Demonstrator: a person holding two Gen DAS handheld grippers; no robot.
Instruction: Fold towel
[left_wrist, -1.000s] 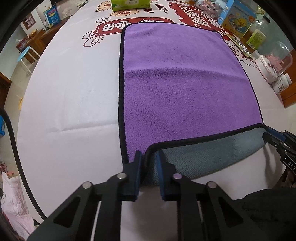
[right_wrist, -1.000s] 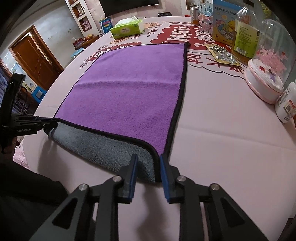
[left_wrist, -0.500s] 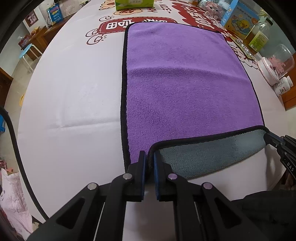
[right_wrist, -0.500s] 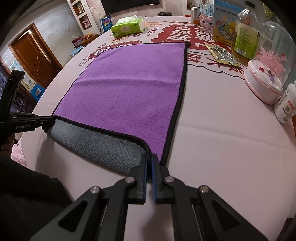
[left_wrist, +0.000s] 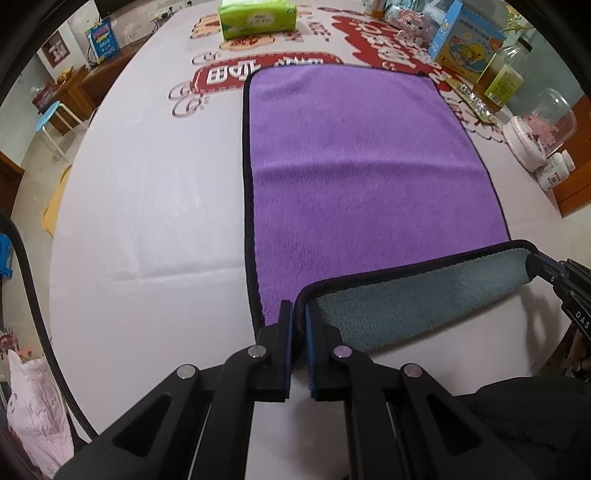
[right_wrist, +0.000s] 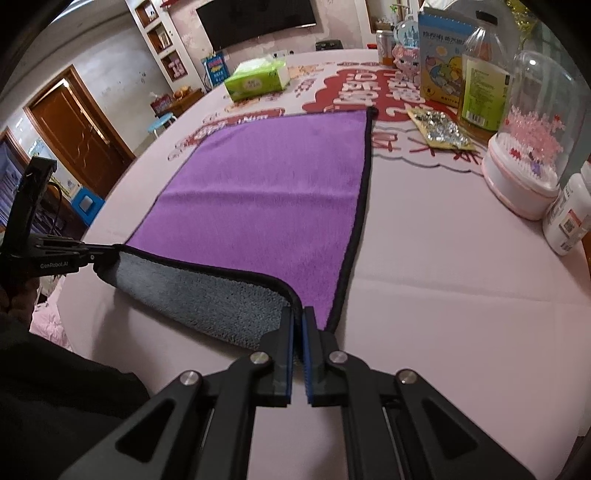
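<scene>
We see the towel (left_wrist: 362, 177) spread purple side up on the tabletop (left_wrist: 147, 206), which wears a pale pink cloth with red printed figures toward its far side. The towel's near edge is raised off the cloth and turned over so that its grey underside (left_wrist: 413, 295) faces us, the black binding running along the top of the lifted strip. Our left gripper (left_wrist: 299, 325) has its jaws pressed together on the near left corner of the towel, the black hem caught between the blue pads. Our right gripper (right_wrist: 298, 325) likewise pinches the near right corner, its jaws closed tight on the hem; in the left wrist view we find it again at the right end of the lifted edge (left_wrist: 546, 266), and the right wrist view shows the left gripper at the opposite end (right_wrist: 74, 254). The far edge of the towel lies flat, its far corners near the red lettering. Beyond it, toward the far edge of the tabletop, sits a green tissue pack (left_wrist: 256, 16). Along the right edge stand a blue picture box (right_wrist: 443, 62), a bottle with a green label (right_wrist: 484, 81), a foil packet (right_wrist: 439, 127), a domed ornament with pink blossoms (right_wrist: 532, 140) and a small white bottle (right_wrist: 569, 218), all well apart from the towel.
</scene>
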